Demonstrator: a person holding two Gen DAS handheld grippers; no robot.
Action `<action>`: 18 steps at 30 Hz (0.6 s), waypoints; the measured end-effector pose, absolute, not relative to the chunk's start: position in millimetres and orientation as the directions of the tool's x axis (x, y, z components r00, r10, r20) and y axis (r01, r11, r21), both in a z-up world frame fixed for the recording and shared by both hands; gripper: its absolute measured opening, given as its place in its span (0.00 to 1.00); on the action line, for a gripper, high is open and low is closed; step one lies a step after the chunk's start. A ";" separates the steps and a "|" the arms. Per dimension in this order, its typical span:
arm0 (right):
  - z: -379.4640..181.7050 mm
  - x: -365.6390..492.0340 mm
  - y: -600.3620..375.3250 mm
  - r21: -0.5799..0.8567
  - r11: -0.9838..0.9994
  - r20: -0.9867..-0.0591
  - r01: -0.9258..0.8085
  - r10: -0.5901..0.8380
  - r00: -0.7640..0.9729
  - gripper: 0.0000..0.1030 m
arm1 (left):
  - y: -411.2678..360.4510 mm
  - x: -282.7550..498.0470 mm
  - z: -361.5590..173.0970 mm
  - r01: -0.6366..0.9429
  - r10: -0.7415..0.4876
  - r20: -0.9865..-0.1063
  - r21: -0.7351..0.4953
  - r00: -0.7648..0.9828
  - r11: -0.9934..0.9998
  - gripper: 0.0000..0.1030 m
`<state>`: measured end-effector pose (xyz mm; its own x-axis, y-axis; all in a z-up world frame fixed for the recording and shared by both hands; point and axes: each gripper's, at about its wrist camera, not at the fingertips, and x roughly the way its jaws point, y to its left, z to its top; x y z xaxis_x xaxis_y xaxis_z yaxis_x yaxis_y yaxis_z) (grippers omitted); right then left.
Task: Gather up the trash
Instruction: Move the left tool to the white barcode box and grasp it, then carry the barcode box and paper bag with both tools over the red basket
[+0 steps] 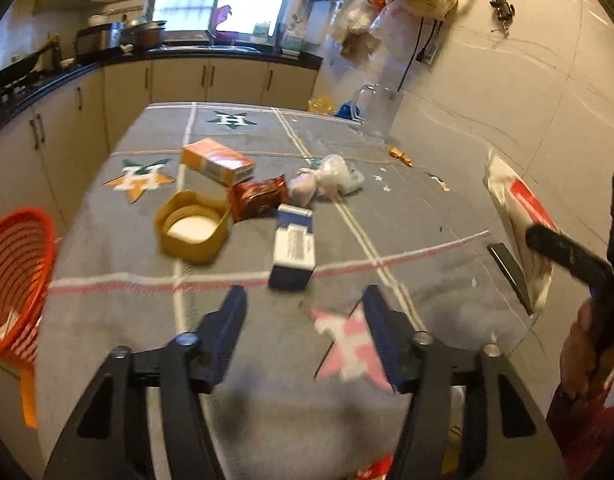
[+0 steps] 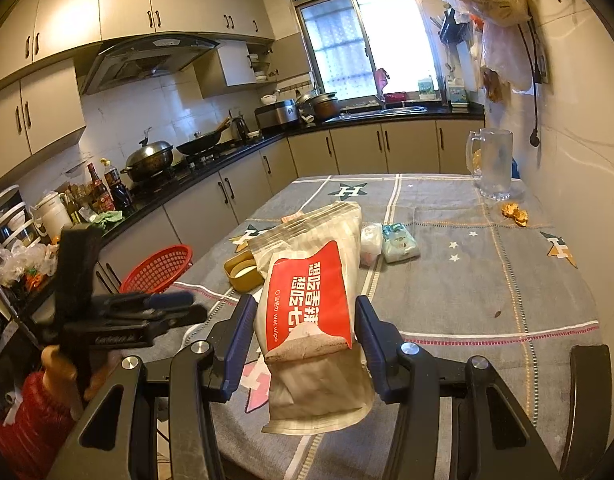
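Left wrist: left hand-held gripper (image 1: pixel 303 312) apart, empty, above bare cloth; right hand-held gripper (image 2: pixel 303 344) clamps wipe packet (image 2: pixel 311 312).

Boxes (image 1: pixel 293 246) and wrappers (image 1: pixel 259 198) mid-table (image 1: pixel 447 280), basket (image 1: pixel 15 280) at left edge, mug (image 2: pixel 493 162) far right.

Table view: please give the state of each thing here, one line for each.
Left gripper: jaws open, nothing between them.
Right gripper: jaws shut on the wet-wipe pack, held off the table.
Blue box: lying flat.
Orange box: lying on its side.
Round tub: open, upright.
Red basket: at the table's edge.
Glass mug: upright, looks empty.
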<state>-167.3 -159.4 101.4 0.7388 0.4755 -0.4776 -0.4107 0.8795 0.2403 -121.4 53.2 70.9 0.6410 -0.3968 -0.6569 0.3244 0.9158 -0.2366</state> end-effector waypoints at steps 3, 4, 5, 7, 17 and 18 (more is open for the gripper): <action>99.4 -159.0 -160.9 0.247 0.881 -0.481 -0.404 0.473 0.738 0.52 | 28.9 -100.8 67.7 0.352 -0.371 -0.675 -0.173 0.638 0.920 0.63; 98.8 -155.8 -162.0 0.249 0.881 -0.482 -0.401 0.472 0.738 0.52 | 21.1 -91.1 63.8 0.353 -0.357 -0.688 -0.154 0.632 0.923 0.63; 98.2 -153.3 -162.6 0.251 0.882 -0.482 -0.399 0.471 0.739 0.52 | 17.0 -84.8 60.3 0.350 -0.347 -0.698 -0.146 0.626 0.925 0.63; 95.5 -146.0 -164.7 0.258 0.882 -0.486 -0.395 0.472 0.735 0.52 | 7.4 -68.3 50.8 0.344 -0.327 -0.724 -0.131 0.607 0.930 0.63; 78.7 -121.1 -172.3 0.296 0.877 -0.513 -0.379 0.481 0.711 0.52 | -5.1 -34.4 17.2 0.290 -0.250 -0.788 -0.095 0.563 0.952 0.33; 78.1 -119.9 -172.1 0.298 0.877 -0.515 -0.377 0.481 0.710 0.52 | -4.8 -35.2 17.3 0.289 -0.248 -0.786 -0.093 0.567 0.953 0.32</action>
<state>-119.9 -172.1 78.1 0.7101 0.4806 -0.5147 -0.3773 0.8768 0.2982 -35.2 -4.8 17.3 0.5669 -0.2483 -0.7855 0.2886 0.9529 -0.0929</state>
